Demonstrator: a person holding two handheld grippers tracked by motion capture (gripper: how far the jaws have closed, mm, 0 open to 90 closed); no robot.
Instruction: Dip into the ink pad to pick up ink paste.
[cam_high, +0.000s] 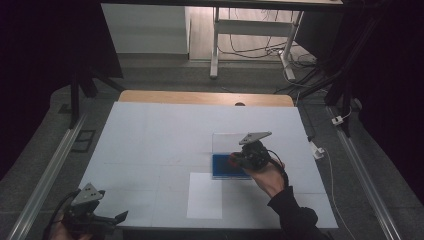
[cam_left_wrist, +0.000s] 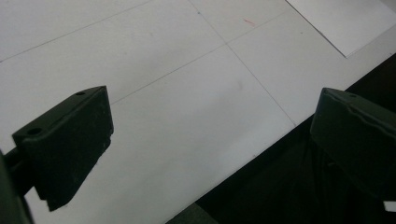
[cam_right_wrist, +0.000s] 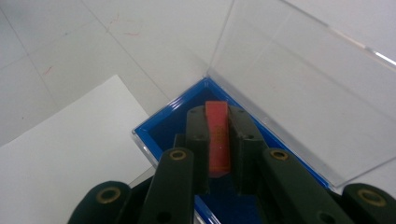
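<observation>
A blue box (cam_high: 223, 166) with its clear lid (cam_high: 227, 142) raised stands right of the table's middle. My right gripper (cam_high: 235, 160) hovers over the box, shut on a small red flat piece (cam_right_wrist: 217, 136) held edge-on between its jaws (cam_right_wrist: 217, 122) above the blue box interior (cam_right_wrist: 164, 125). The clear lid (cam_right_wrist: 299, 79) leans back behind it. My left gripper (cam_high: 112, 218) sits at the table's front left corner, open, with nothing between its black fingers (cam_left_wrist: 65, 140).
A white sheet of paper (cam_high: 205, 195) lies just in front of the box, also visible as paper (cam_right_wrist: 65, 158) and paper (cam_left_wrist: 345, 21). The white table top (cam_high: 165, 135) has a wooden strip along its far edge. Desk legs and cables stand beyond.
</observation>
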